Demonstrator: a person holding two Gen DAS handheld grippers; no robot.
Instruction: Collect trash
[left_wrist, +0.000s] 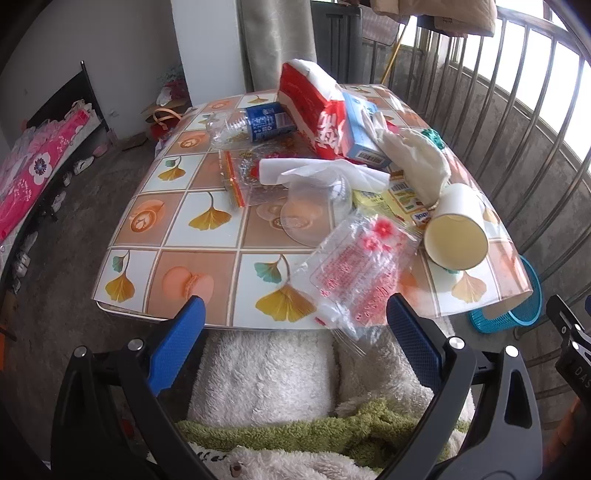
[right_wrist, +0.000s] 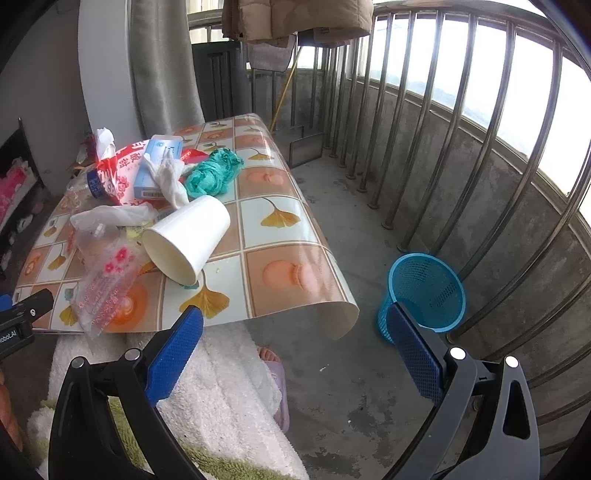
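Observation:
Trash lies piled on a low table (left_wrist: 207, 258) with a leaf-patterned cover. A white paper cup (left_wrist: 457, 232) lies on its side near the right edge; it also shows in the right wrist view (right_wrist: 188, 238). A clear printed plastic bag (left_wrist: 358, 284) hangs over the front edge. A crushed bottle (left_wrist: 255, 123), a red packet (left_wrist: 314, 110), a blue box (left_wrist: 364, 129), tissues (left_wrist: 325, 173) and a white glove (left_wrist: 417, 158) lie behind. A blue mesh bin (right_wrist: 424, 291) stands on the floor to the right. My left gripper (left_wrist: 295, 317) is open, empty, just before the front edge. My right gripper (right_wrist: 295, 325) is open, empty, between table corner and bin.
A metal railing (right_wrist: 461, 129) runs along the right side. A green crumpled bag (right_wrist: 212, 173) lies on the table's far right. White and green fleece (left_wrist: 266, 373) covers the person's lap below the grippers. A bed with pink bedding (left_wrist: 33, 177) stands at the left.

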